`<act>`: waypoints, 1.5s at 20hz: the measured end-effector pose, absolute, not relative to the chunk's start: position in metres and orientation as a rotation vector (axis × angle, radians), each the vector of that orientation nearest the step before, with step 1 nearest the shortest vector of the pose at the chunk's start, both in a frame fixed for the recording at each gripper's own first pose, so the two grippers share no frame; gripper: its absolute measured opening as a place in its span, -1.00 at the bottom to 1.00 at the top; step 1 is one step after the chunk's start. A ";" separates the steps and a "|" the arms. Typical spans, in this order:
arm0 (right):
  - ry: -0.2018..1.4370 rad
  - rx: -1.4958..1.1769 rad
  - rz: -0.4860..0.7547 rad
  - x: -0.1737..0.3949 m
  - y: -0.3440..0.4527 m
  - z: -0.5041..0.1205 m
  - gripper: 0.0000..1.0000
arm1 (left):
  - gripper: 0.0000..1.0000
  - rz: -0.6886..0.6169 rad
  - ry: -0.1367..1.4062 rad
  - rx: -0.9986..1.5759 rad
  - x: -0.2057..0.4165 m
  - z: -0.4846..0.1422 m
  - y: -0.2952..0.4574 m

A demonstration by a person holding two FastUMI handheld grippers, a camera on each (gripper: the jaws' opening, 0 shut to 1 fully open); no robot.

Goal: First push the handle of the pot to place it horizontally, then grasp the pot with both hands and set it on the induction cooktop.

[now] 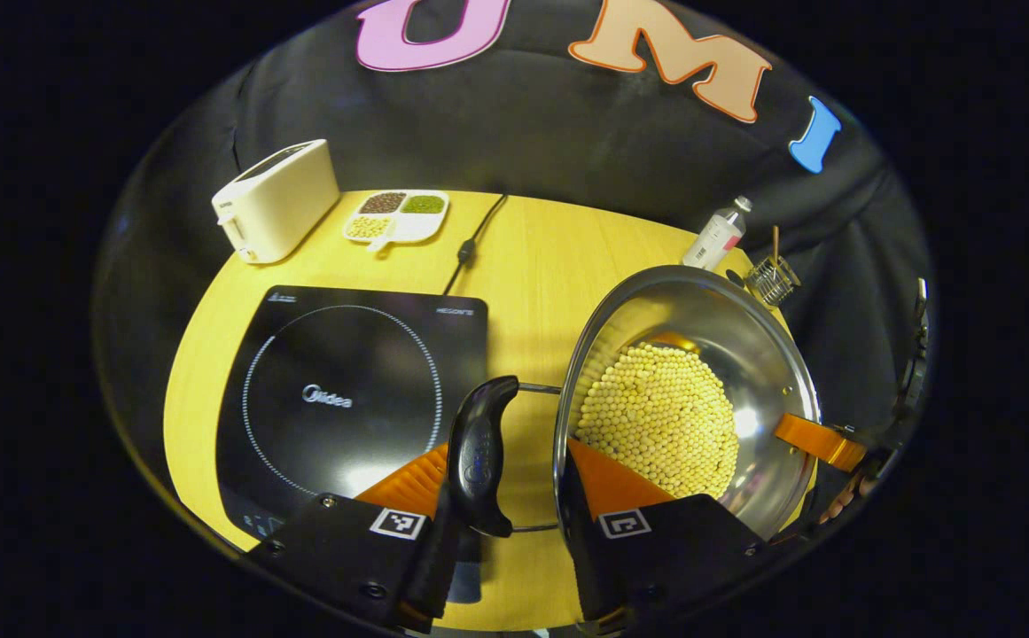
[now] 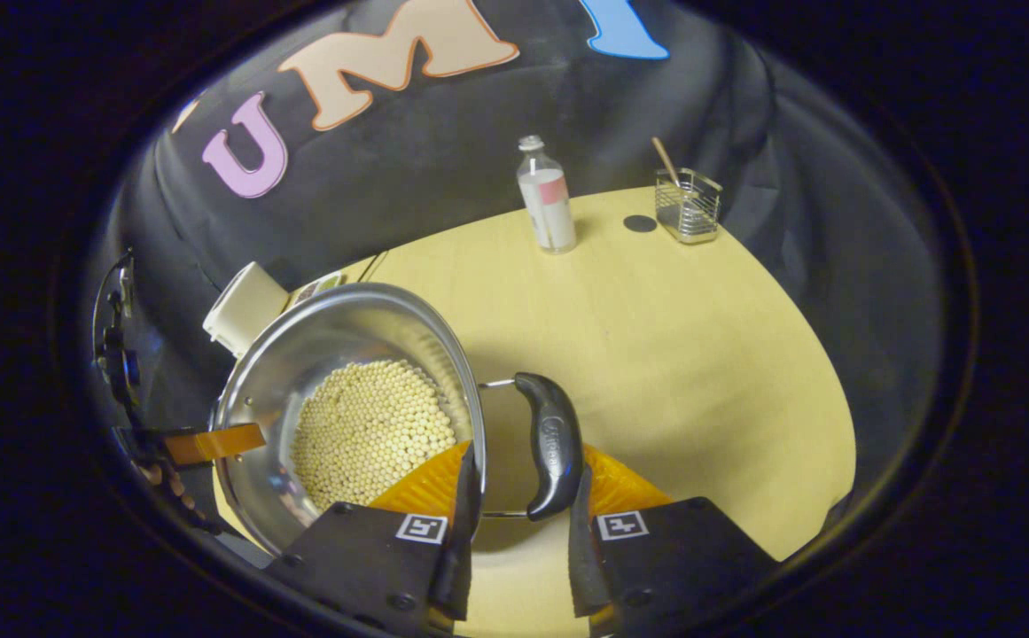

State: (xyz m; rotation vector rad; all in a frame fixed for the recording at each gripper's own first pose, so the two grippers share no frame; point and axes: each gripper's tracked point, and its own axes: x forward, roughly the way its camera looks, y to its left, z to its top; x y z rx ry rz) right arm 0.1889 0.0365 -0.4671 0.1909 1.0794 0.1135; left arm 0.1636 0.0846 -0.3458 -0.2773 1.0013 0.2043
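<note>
While the pot [image 1: 700,399], full of pale beans, sits right of the induction cooktop [image 1: 346,399], left gripper view has the left gripper [image 1: 518,483] spread around the pot's near handle [image 1: 481,456] and rim, not visibly clenched. Right gripper view: right gripper [image 2: 518,478] straddles the other handle [image 2: 551,447], fingers close beside it, contact unclear; bottle [image 2: 547,197] far ahead on the worktop [image 2: 700,354].
</note>
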 end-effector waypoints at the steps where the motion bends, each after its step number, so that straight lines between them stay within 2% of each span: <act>1: 1.080 0.193 0.117 0.184 0.048 -0.464 -0.07 | 0.13 0.208 0.997 -0.272 0.158 -0.342 0.095; 2: 1.080 0.194 0.120 0.178 0.058 -0.461 -0.07 | 0.12 0.211 0.994 -0.273 0.151 -0.340 0.105; 3: 1.081 0.195 0.120 0.174 0.070 -0.458 -0.20 | 0.12 0.212 0.997 -0.277 0.144 -0.339 0.115; 6: 1.087 0.191 0.125 0.163 0.107 -0.454 -0.22 | 0.12 0.216 0.983 -0.276 0.128 -0.334 0.150; 9: 1.092 0.187 0.121 0.155 0.147 -0.456 -0.22 | 0.17 0.217 0.982 -0.273 0.118 -0.336 0.187; 19: 1.113 0.179 0.098 0.144 0.250 -0.477 -0.22 | 0.12 0.210 0.983 -0.259 0.106 -0.353 0.286; 20: 1.117 0.178 0.094 0.143 0.257 -0.480 -0.07 | 0.14 0.210 0.985 -0.259 0.106 -0.355 0.293; 25: 1.145 0.150 0.091 0.148 0.292 -0.492 -0.07 | 0.12 0.211 0.988 -0.265 0.106 -0.370 0.326; 26: 1.142 0.136 0.091 0.152 0.297 -0.493 -0.22 | 0.12 0.219 0.969 -0.280 0.109 -0.373 0.331; 30: 1.152 0.119 0.097 0.158 0.317 -0.494 -0.17 | 0.11 0.218 0.939 -0.299 0.104 -0.368 0.352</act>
